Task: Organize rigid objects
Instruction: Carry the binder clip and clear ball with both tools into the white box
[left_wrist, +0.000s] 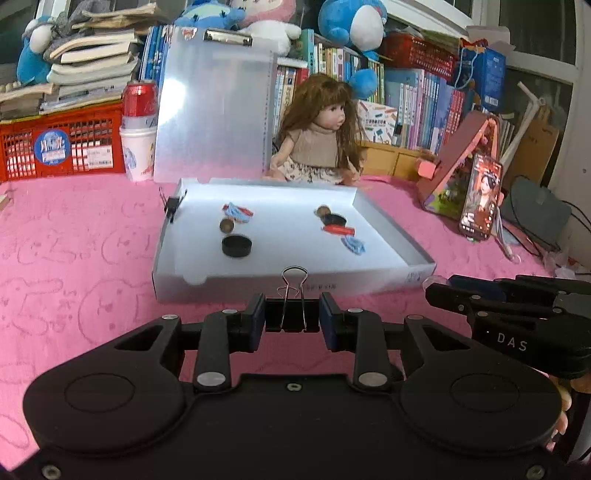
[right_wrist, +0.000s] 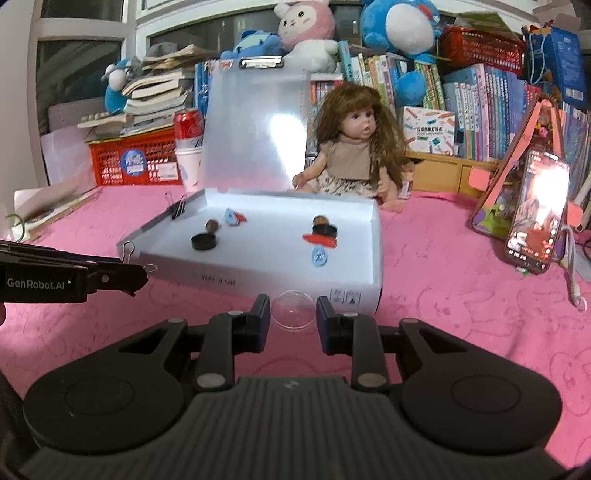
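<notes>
My left gripper (left_wrist: 291, 319) is shut on a black binder clip (left_wrist: 293, 310), held above the pink cloth just in front of the white box (left_wrist: 258, 286). My right gripper (right_wrist: 293, 315) is shut on a clear round cap (right_wrist: 293, 309) near the box's front right corner (right_wrist: 354, 295). Inside the box lie a black lid (left_wrist: 237, 246), a brown stamp (left_wrist: 226, 225), blue and red erasers (left_wrist: 236, 213), and a second stamp with a red piece (left_wrist: 334, 221). Another binder clip (left_wrist: 171, 206) grips the box's left wall. The right gripper's fingers (left_wrist: 454, 299) show at the right of the left wrist view.
A clear clipboard (left_wrist: 214, 103) stands behind the box, with a doll (left_wrist: 321, 133) beside it. A red can on a cup (left_wrist: 139, 122) and a red crate (left_wrist: 62, 147) sit at the back left. A phone (left_wrist: 480, 195) leans at the right. Books and plush toys line the back.
</notes>
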